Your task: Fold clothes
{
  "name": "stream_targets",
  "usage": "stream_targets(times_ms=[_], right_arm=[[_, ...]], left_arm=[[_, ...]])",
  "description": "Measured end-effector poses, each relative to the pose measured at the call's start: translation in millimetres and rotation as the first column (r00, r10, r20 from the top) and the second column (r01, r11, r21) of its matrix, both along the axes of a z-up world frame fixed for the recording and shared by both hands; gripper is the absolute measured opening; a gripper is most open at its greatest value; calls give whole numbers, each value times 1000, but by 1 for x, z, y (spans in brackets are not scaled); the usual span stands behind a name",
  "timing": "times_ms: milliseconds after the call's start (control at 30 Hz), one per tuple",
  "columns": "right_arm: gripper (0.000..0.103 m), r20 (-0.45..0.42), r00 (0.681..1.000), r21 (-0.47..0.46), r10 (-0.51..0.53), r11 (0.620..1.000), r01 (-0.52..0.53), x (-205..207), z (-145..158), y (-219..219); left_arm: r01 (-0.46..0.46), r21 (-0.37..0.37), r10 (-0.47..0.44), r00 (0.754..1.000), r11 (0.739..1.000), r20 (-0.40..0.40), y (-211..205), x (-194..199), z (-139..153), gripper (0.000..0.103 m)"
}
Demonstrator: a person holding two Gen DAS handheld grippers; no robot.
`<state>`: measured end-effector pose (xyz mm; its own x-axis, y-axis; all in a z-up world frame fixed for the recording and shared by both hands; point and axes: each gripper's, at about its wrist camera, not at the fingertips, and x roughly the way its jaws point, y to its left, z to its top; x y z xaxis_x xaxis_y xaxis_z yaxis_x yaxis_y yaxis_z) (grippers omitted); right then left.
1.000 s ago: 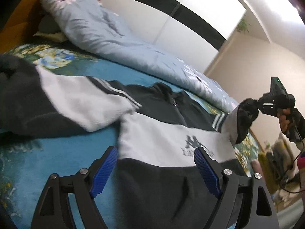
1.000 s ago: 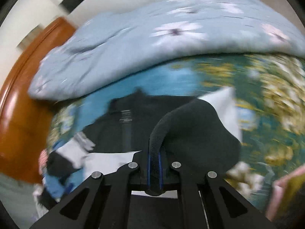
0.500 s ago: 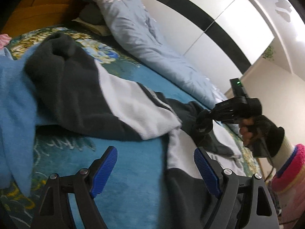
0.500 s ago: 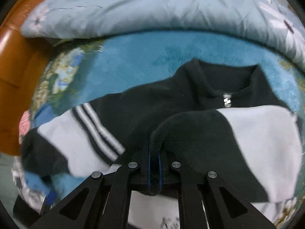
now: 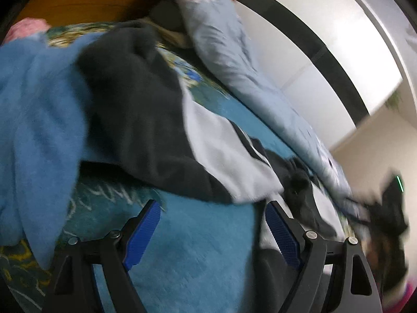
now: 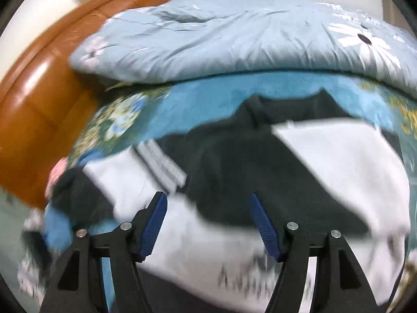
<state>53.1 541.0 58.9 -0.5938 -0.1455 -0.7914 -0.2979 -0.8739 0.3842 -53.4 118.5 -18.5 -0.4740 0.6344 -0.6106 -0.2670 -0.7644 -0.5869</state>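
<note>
Black-and-white sweater spread on the blue bedspread (sleeves folded inward). Right gripper low over it — jaws wide apart, empty. Left gripper likewise gaping, empty, beside the sleeve.

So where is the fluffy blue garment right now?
In the left wrist view, the fluffy blue garment lies at the far left on the floral bedspread, its edge tucked against the dark sleeve of the black-and-white jacket.

Black skeletal frames with triangular cut-outs are being shown on the left gripper and the right gripper. Ribbed blue pads are being carried inside; silver screws are being seen at eight and four o'clock.
</note>
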Motion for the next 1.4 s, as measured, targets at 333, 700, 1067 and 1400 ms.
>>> stream_targets(times_ms=[333, 700, 1067, 1400], right_arm=[[68, -42, 999, -26, -2, 1000, 1, 131, -29, 3], [68, -107, 992, -57, -59, 997, 53, 212, -43, 14], [68, -145, 984, -88, -108, 992, 96, 244, -48, 31], [68, -129, 969, -125, -211, 973, 195, 283, -54, 52]], left_arm=[[-116, -85, 122, 990, 990, 67, 4, -46, -19, 84], [-170, -287, 178, 984, 943, 1, 36, -40, 20, 10], [77, -409, -242, 897, 909, -369, 203, 42, 140, 9], [493, -537, -662, 729, 685, -174, 369, 142, 71, 9]])
